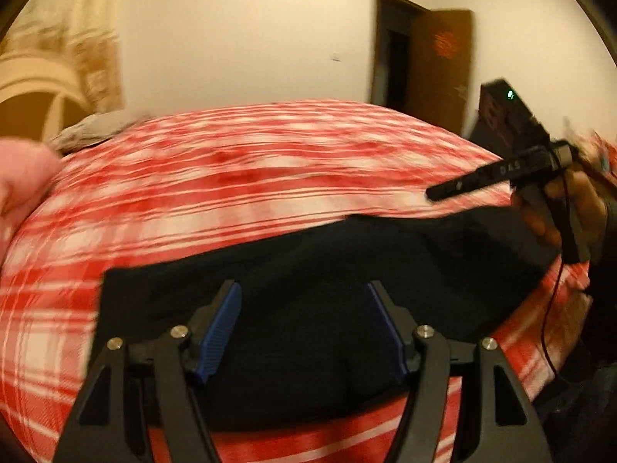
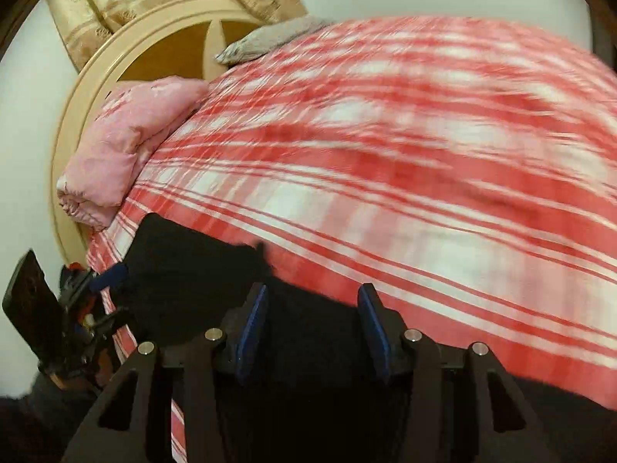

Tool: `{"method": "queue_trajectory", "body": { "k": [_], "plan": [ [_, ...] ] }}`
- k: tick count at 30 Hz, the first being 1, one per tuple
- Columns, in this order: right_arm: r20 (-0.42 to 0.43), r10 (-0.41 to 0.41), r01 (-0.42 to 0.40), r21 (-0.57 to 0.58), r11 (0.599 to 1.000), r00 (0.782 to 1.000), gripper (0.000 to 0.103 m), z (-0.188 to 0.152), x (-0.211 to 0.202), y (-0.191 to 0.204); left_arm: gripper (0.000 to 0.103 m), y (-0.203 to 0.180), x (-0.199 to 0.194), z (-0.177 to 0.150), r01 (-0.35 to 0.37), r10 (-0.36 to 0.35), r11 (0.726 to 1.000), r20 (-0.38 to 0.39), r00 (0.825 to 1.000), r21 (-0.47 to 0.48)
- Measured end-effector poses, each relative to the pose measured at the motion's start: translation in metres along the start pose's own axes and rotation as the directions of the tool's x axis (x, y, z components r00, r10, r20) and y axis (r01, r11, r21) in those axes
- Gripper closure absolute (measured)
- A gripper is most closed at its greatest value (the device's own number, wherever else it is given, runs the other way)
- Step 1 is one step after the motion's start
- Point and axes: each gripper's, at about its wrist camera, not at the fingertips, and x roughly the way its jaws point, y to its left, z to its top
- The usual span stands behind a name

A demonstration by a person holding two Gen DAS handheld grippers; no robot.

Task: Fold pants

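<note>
Pants (image 1: 316,270): black, lying low on the red-and-white checked bedspread (image 1: 231,177), close to the bed's near edge. From here I read them as already doubled into a broad, flattish band, though the dark cloth hides its own creases.

Left gripper (image 1: 302,328): jaws stand well apart over the near part of the cloth. I see nothing pinched between the blue pads (image 1: 223,328), so I call it empty.

Right gripper (image 2: 314,332): jaws part-open above the dark fabric, at the edge where it meets the bedspread. Pads do not look pressed on anything. In the left view it reaches in from the right, held in a hand (image 1: 567,208), tips above the far edge of the cloth.

Surroundings: pink quilt (image 2: 127,142) folded against the round headboard (image 2: 77,115), well apart from the pants.

Risk, blur: both views are smeared, so I cannot place an edge exactly. A pinch now could miss the hem or take only one layer.

Risk, bedspread: pads closing too low would catch the checked cover with the pants and drag it along.

Risk, edge: the cloth sits near the bed's border, so an uneven pull could slide it off.
</note>
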Motion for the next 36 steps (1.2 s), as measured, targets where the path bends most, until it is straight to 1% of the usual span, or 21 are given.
{"method": "queue_trajectory", "body": {
  "k": [2, 4, 6, 7, 10, 11, 13, 14, 16, 17, 18, 19, 20, 25, 28, 30, 31, 32, 33, 34, 36],
  "plan": [
    [0.053, -0.088, 0.087, 0.026, 0.996, 0.995, 0.053, -0.014, -0.043, -0.026, 0.034, -0.02, 0.007, 0.008, 0.065, -0.064, 0.998, -0.008, 0.998, 0.023],
    [0.099, -0.157, 0.149, 0.083, 0.985, 0.983, 0.053, -0.03, -0.086, -0.054, 0.034, -0.037, 0.014, 0.016, 0.126, -0.126, 0.992, -0.012, 0.992, 0.026],
    [0.143, -0.239, 0.215, 0.164, 0.963, 0.96, 0.053, -0.049, -0.132, -0.085, 0.034, -0.055, 0.025, 0.025, 0.184, -0.184, 0.982, -0.024, 0.983, 0.035],
    [0.16, -0.284, 0.249, 0.207, 0.946, 0.945, 0.053, -0.059, -0.153, -0.1, 0.034, -0.061, 0.029, 0.027, 0.205, -0.204, 0.978, -0.027, 0.979, 0.042],
    [0.196, -0.435, 0.362, 0.322, 0.875, 0.879, 0.053, -0.09, -0.216, -0.142, 0.034, -0.085, 0.042, 0.035, 0.248, -0.245, 0.966, -0.044, 0.968, 0.07],
    [0.201, -0.495, 0.403, 0.366, 0.838, 0.846, 0.053, -0.101, -0.238, -0.158, 0.034, -0.094, 0.047, 0.037, 0.259, -0.256, 0.962, -0.05, 0.965, 0.08],
    [0.197, -0.577, 0.455, 0.437, 0.775, 0.793, 0.053, -0.12, -0.269, -0.182, 0.034, -0.106, 0.056, 0.039, 0.278, -0.274, 0.957, -0.061, 0.96, 0.083],
    [0.188, -0.615, 0.478, 0.473, 0.74, 0.766, 0.053, -0.13, -0.284, -0.197, 0.033, -0.113, 0.061, 0.04, 0.297, -0.292, 0.951, -0.07, 0.954, 0.082],
    [0.175, -0.663, 0.498, 0.53, 0.687, 0.728, 0.053, -0.146, -0.305, -0.219, 0.033, -0.125, 0.068, 0.039, 0.313, -0.306, 0.946, -0.085, 0.948, 0.089],
    [0.168, -0.677, 0.5, 0.554, 0.666, 0.716, 0.053, -0.153, -0.313, -0.229, 0.033, -0.13, 0.072, 0.039, 0.317, -0.308, 0.944, -0.093, 0.947, 0.095],
    [0.152, -0.687, 0.502, 0.574, 0.647, 0.711, 0.053, -0.159, -0.318, -0.24, 0.033, -0.134, 0.073, 0.037, 0.32, -0.31, 0.942, -0.102, 0.945, 0.101],
    [0.136, -0.692, 0.504, 0.588, 0.632, 0.709, 0.053, -0.164, -0.322, -0.249, 0.033, -0.138, 0.077, 0.034, 0.318, -0.306, 0.942, -0.114, 0.945, 0.11],
    [0.132, -0.692, 0.502, 0.595, 0.628, 0.71, 0.053, -0.169, -0.325, -0.254, 0.033, -0.141, 0.079, 0.033, 0.317, -0.303, 0.942, -0.123, 0.945, 0.114],
    [0.115, -0.643, 0.465, 0.596, 0.654, 0.757, 0.053, -0.175, -0.321, -0.275, 0.033, -0.14, 0.091, 0.026, 0.306, -0.288, 0.948, -0.171, 0.942, 0.092],
    [0.089, -0.622, 0.454, 0.604, 0.655, 0.778, 0.053, -0.176, -0.313, -0.287, 0.033, -0.137, 0.093, 0.024, 0.3, -0.283, 0.951, -0.175, 0.943, 0.077],
    [0.084, -0.608, 0.439, 0.616, 0.655, 0.789, 0.053, -0.182, -0.308, -0.288, 0.033, -0.138, 0.093, 0.023, 0.299, -0.283, 0.951, -0.173, 0.943, 0.074],
    [0.086, -0.59, 0.417, 0.625, 0.66, 0.803, 0.055, -0.183, -0.306, -0.292, 0.033, -0.138, 0.093, 0.023, 0.297, -0.282, 0.952, -0.173, 0.944, 0.072],
    [0.095, -0.565, 0.385, 0.639, 0.666, 0.82, 0.067, -0.185, -0.306, -0.294, 0.033, -0.138, 0.093, 0.023, 0.297, -0.281, 0.952, -0.172, 0.944, 0.07],
    [0.103, -0.554, 0.368, 0.645, 0.67, 0.826, 0.087, -0.185, -0.305, -0.296, 0.033, -0.138, 0.093, 0.022, 0.297, -0.282, 0.952, -0.169, 0.944, 0.07],
    [0.106, -0.549, 0.365, 0.641, 0.675, 0.829, 0.095, -0.184, -0.304, -0.296, 0.033, -0.137, 0.093, 0.022, 0.297, -0.282, 0.952, -0.169, 0.945, 0.069],
    [0.111, -0.54, 0.364, 0.624, 0.692, 0.835, 0.098, -0.18, -0.301, -0.292, 0.033, -0.138, 0.093, 0.022, 0.295, -0.28, 0.953, -0.168, 0.945, 0.073]
  ]
}}
